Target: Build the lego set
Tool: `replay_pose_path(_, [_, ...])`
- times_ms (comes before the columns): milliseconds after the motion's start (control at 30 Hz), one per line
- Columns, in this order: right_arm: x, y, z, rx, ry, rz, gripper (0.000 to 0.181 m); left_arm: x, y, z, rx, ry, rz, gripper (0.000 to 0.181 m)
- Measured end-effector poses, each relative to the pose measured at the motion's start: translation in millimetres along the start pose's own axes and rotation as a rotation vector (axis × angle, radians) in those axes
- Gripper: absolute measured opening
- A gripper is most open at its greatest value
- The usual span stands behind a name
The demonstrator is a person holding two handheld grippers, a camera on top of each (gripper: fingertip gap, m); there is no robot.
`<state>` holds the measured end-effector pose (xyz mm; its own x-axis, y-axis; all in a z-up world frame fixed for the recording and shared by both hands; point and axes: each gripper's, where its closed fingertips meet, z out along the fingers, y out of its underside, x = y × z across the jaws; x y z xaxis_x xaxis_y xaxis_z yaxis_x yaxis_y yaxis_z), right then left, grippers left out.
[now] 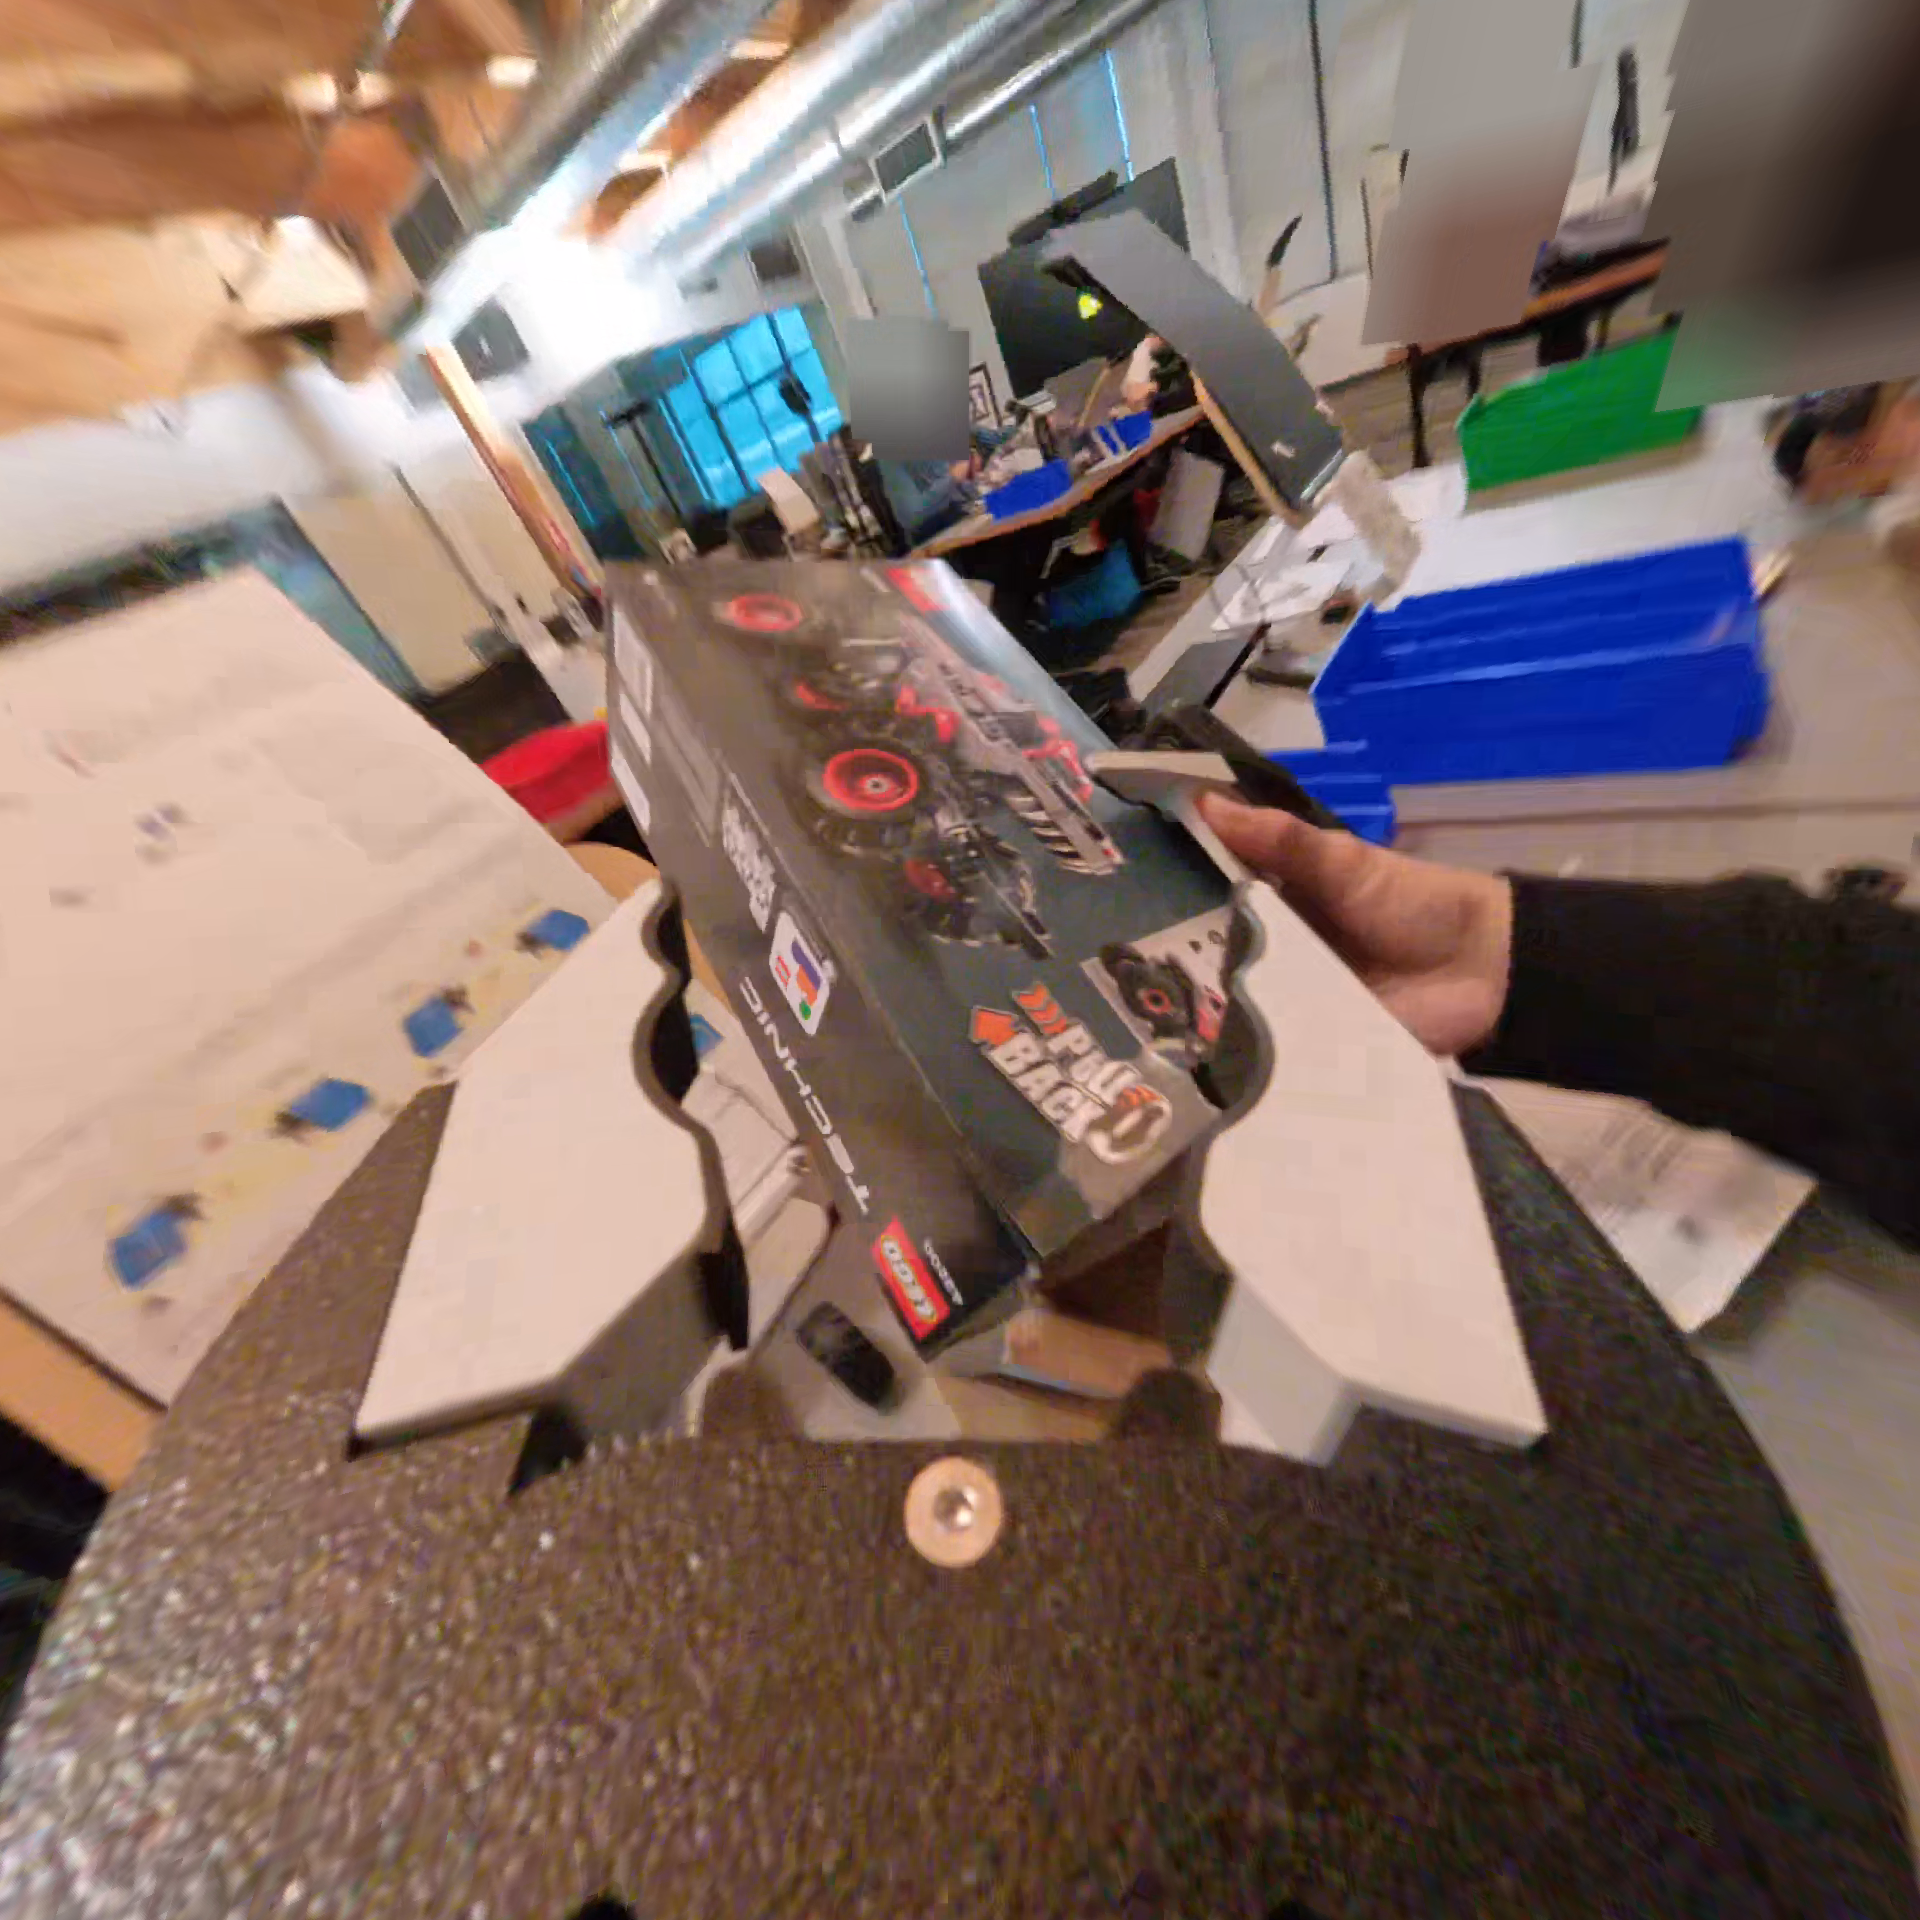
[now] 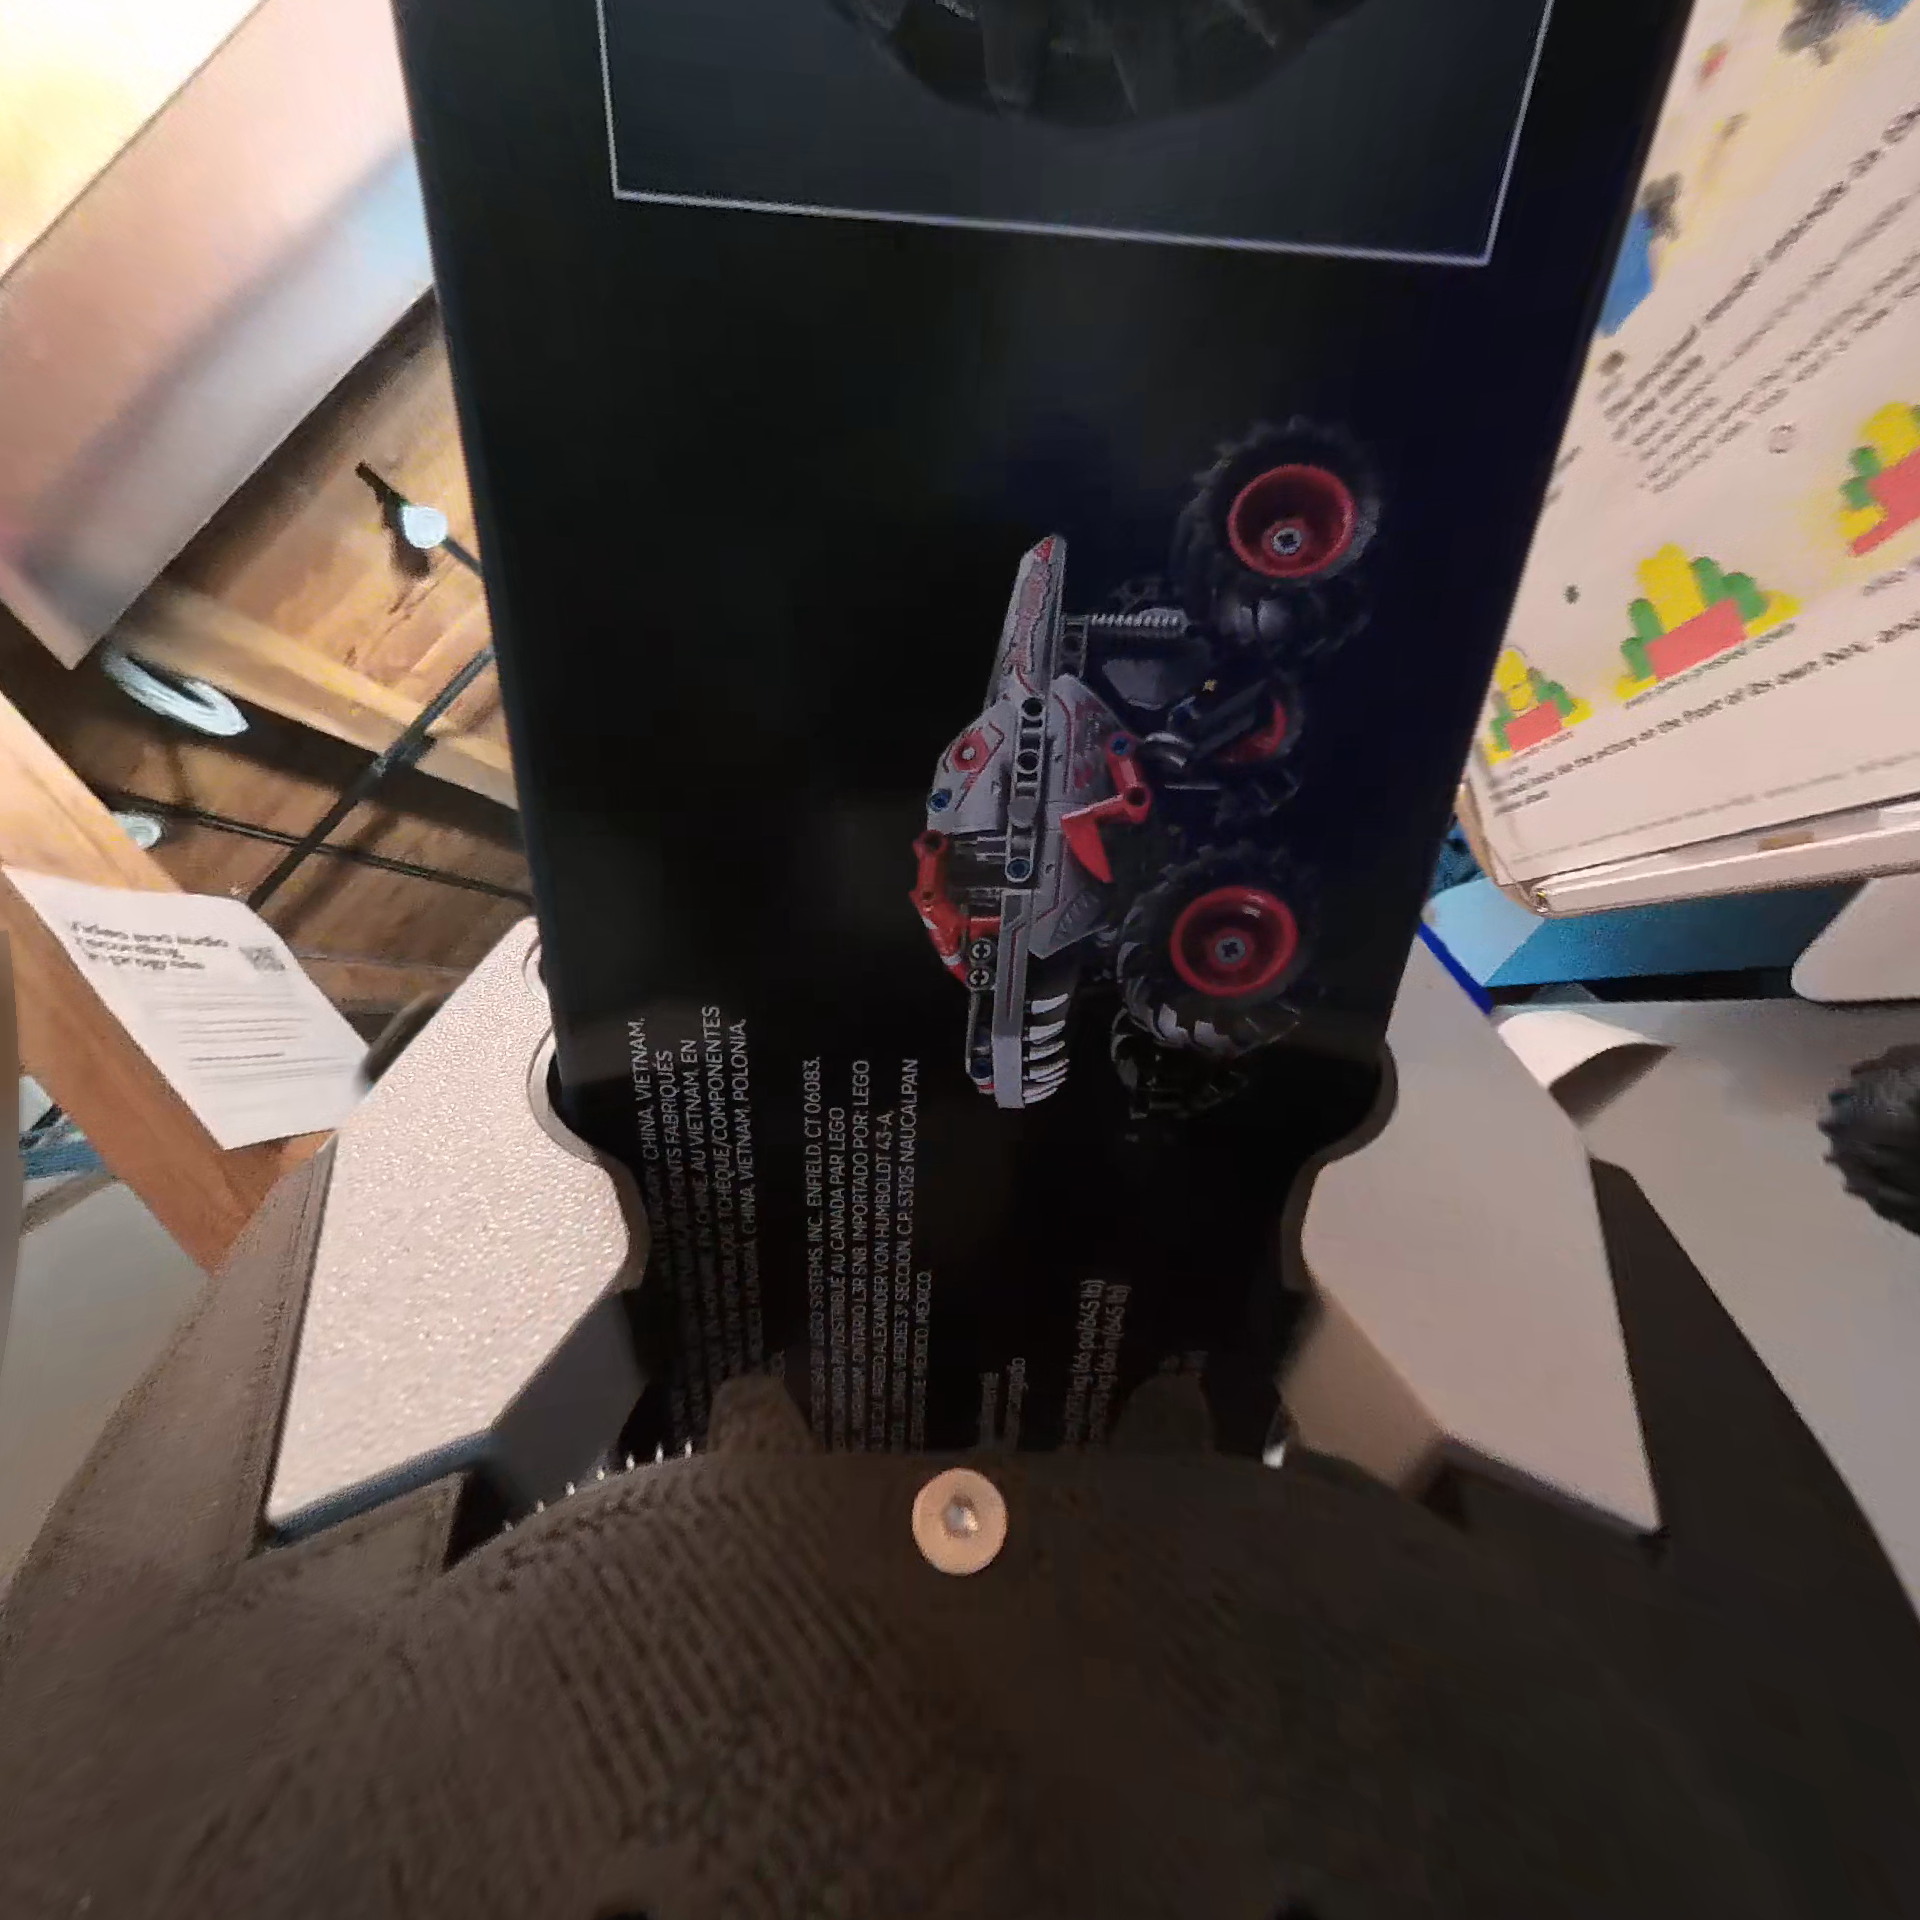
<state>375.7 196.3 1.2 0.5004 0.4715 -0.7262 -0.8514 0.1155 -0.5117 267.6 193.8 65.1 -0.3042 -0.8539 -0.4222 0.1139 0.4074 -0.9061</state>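
The lego set box, dark with a red-wheeled monster truck printed on it, is lifted off the tabletop; the left gripper clamps one end of it, tilted; the right gripper clamps it too, its fingers against the box's edges; a hand shows beside the box.

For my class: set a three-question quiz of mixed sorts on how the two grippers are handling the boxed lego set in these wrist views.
1. True or false: the dark cardboard lego box printed with a red-wheeled truck sits between the left gripper fingers.
2. What does the right gripper hold between its fingers? A) the same box B) a blue bin C) nothing
3. Fill in: the blue plastic bins lie on the ____ behind the box.

Key: 1 true; 2 A; 3 table.
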Motion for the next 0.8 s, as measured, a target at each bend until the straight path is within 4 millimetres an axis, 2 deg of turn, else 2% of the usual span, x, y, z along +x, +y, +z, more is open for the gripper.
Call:
replay_pose_path(33, [1, 0, -1, -0.005, 0.007, 0.008, 0.143, 20, 0, -7, -0.011, -0.007, 0.161, 0.085])
replay_pose_path(100, [-2, -1, -2, -0.001, 0.021, 0.023, 0.142, 62, 16, -11, -0.05, -0.036, 0.502, 0.064])
replay_pose_path(133, [-4, -3, 0, 0.007, 0.026, 0.026, 0.142, 75, 31, -10, -0.1, -0.077, 0.669, 0.057])
replay_pose_path(233, [-17, -5, 8, 0.02, 0.04, -0.021, 0.141, 80, 72, 1, -0.27, -0.287, 1.071, 0.044])
replay_pose_path(333, [-34, 0, 18, 0.009, 0.017, -0.068, 0.141, 78, 92, 13, -0.313, -0.353, 1.294, 0.036])
replay_pose_path(400, [-43, 4, 20, 0.001, -0.012, -0.048, 0.14, 73, 109, 19, -0.402, -0.294, 1.293, 0.044])
replay_pose_path(433, [-46, 5, 21, 0.001, -0.011, -0.053, 0.141, 72, 110, 21, -0.407, -0.286, 1.282, 0.037])
replay_pose_path(533, [-49, 9, 20, -0.01, 0.0, -0.08, 0.14, 69, 108, 27, -0.446, -0.252, 1.242, 0.041])
replay_pose_path(700, [-56, 9, 21, -0.017, 0.001, -0.109, 0.14, 68, 115, 36, -0.511, -0.187, 1.158, 0.016])
replay_pose_path(767, [-59, 6, 20, -0.014, 0.002, -0.125, 0.14, 70, 120, 38, -0.523, -0.162, 1.147, 0.0])
replay_pose_path(800, [-60, 5, 19, -0.014, 0.007, -0.131, 0.14, 70, 119, 39, -0.518, -0.164, 1.151, 0.0])
